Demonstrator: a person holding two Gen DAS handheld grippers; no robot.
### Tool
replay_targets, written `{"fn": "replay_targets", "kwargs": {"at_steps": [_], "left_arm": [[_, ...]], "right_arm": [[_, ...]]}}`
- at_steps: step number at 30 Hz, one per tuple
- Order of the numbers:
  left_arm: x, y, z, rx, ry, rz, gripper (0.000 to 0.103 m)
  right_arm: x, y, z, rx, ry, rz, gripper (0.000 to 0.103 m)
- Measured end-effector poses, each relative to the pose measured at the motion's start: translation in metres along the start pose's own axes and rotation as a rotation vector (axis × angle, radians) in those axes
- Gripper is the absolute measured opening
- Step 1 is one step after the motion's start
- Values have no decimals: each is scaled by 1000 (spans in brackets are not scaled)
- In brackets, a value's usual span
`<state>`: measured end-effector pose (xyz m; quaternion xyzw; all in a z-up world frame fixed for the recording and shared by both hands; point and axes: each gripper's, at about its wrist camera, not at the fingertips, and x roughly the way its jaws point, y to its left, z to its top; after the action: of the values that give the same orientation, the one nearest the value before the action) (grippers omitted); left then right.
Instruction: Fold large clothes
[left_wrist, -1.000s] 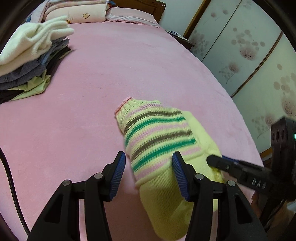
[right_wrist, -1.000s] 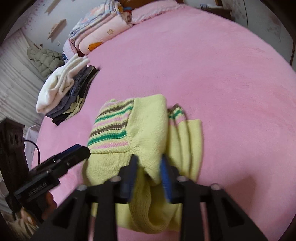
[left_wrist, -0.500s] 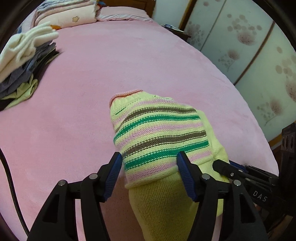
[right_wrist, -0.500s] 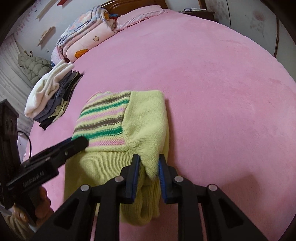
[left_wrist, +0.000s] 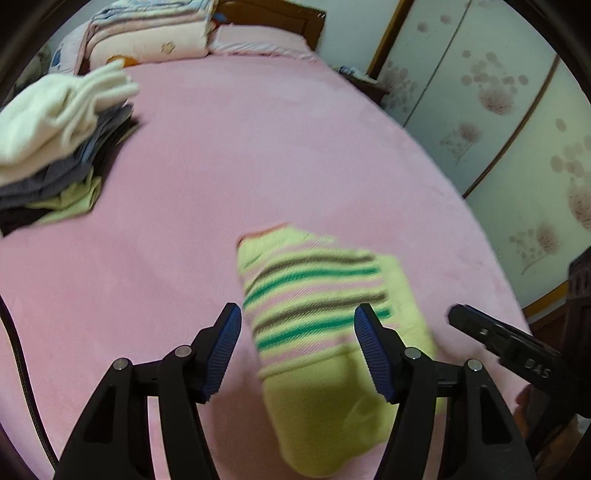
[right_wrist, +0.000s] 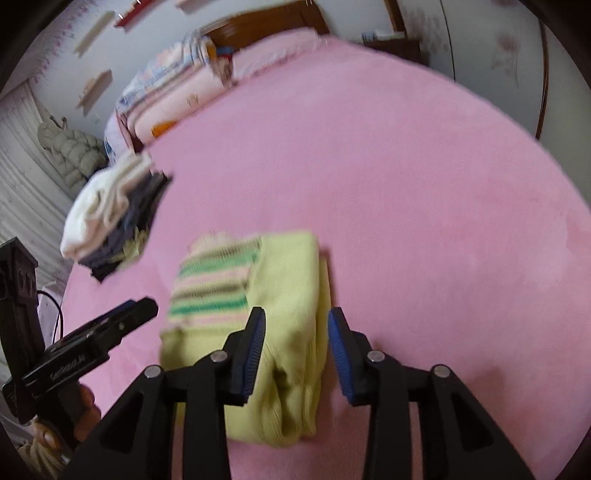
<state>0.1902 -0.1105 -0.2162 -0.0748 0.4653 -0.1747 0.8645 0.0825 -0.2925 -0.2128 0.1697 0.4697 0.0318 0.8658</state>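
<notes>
Seemingly "DAS" marks the right gripper (left_wrist: 517, 354) beside the sweater (left_wrist: 317, 306).

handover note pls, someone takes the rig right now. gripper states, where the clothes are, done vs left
Left gripper: open, above the striped end of the yellow sweater, holding nothing.
Right gripper: jaws have just been opening; its fingers are clear of the sweater's plain yellow edge.
Sweater: folded into a compact bundle near the front of the pink bed.
Stack of folded clothes: on the bed's left side.
Done: the fold looks finished and released.
Left: probably move the bundle onto the stack.
</notes>
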Motion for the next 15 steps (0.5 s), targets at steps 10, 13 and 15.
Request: {"fn": "replay_targets", "kwargs": {"at_steps": [10, 13, 15], "left_arm": [[62, -15, 19, -18, 80, -49, 38], [71, -14, 17, -7, 73, -23, 38], [76, -13, 16, 5, 76, -10, 38]], "right_arm": [[48, 30, 18, -130, 3, 38, 27], [65, 24, 14, -133, 43, 17, 24], [70, 18, 9, -137, 52, -6, 23]]}}
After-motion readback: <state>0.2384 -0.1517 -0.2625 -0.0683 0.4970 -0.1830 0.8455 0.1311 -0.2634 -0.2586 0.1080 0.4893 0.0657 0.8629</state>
